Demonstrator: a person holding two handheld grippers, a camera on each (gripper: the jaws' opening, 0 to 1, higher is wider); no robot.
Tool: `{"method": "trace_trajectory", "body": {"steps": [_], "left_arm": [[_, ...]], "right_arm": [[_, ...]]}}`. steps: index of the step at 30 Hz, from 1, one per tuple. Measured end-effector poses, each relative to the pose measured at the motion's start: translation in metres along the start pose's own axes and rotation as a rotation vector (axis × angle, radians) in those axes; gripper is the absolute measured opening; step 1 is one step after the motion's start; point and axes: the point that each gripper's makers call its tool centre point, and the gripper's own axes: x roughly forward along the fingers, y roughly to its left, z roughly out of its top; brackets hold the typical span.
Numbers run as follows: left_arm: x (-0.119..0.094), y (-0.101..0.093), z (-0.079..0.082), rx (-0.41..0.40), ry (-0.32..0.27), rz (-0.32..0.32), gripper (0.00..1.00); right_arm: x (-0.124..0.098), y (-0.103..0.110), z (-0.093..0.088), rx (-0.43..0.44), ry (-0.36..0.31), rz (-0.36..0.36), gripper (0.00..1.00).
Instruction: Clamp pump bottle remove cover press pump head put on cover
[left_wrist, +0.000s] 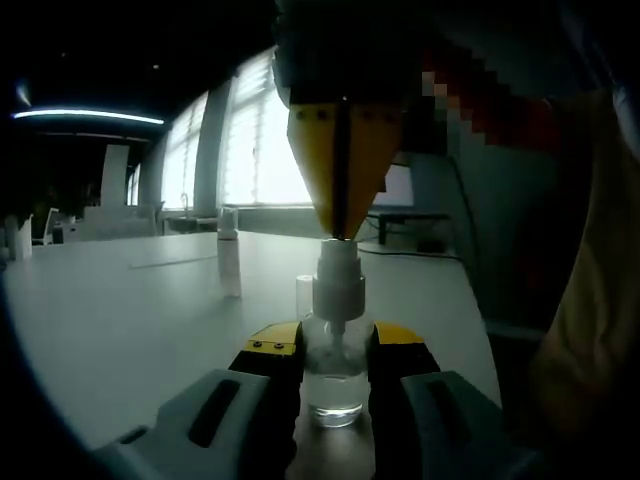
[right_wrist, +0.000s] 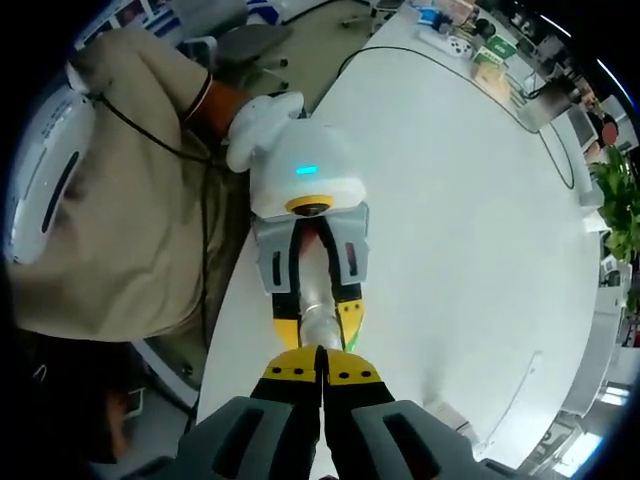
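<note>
Left gripper (left_wrist: 335, 365) clamped on pump bottle (left_wrist: 334, 385); right gripper (left_wrist: 340, 225) pressed together, tips touching the bottle's pump head (left_wrist: 338, 270).

Readable text: I find none in either view.
Pump bottle (left_wrist: 334, 352) label: I see clear glass, no print.

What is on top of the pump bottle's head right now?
The right claw points down, its closed yellow tips touching the top of the pump head. The left claw clamps the clear bottle on the table. The contact spot itself is covered by the tips.
</note>
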Motion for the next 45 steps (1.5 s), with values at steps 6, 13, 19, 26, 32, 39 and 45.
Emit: {"method": "trace_trajectory", "body": {"steps": [6,13,19,26,32,39,45], "left_arm": [[-0.0001,0.0025,-0.0004,-0.002,-0.001,-0.002,0.16],[-0.0002,0.0029,-0.0004,-0.003,-0.002,-0.001,0.16],[0.0004,-0.0001,0.0002,-0.001,-0.002,-0.001,0.16],[0.0007,-0.0009,0.0003,-0.003,-0.002,-0.001,0.16],[0.0014,-0.0020,0.0007,-0.003,-0.002,-0.001,0.16],[0.0021,-0.0035,0.0014,-0.003,-0.002,-0.001,0.16],[0.0022,-0.0035,0.0017,-0.002,-0.002,-0.001,0.16]], "right_arm": [[-0.0043,-0.0004,0.0003,-0.010,-0.006,-0.010,0.00],[-0.0039,-0.0006,0.0008,-0.003,-0.007,-0.014,0.00],[-0.0037,0.0003,0.0011,-0.016,0.001,-0.014,0.00],[-0.0035,0.0000,0.0012,-0.006,0.000,-0.007,0.00],[-0.0034,0.0003,0.0010,0.006,0.000,-0.009,0.00],[0.0003,0.0008,0.0009,0.005,0.007,-0.004,0.00],[0.0032,0.0011,-0.0004,0.038,-0.012,0.015,0.00]]}}
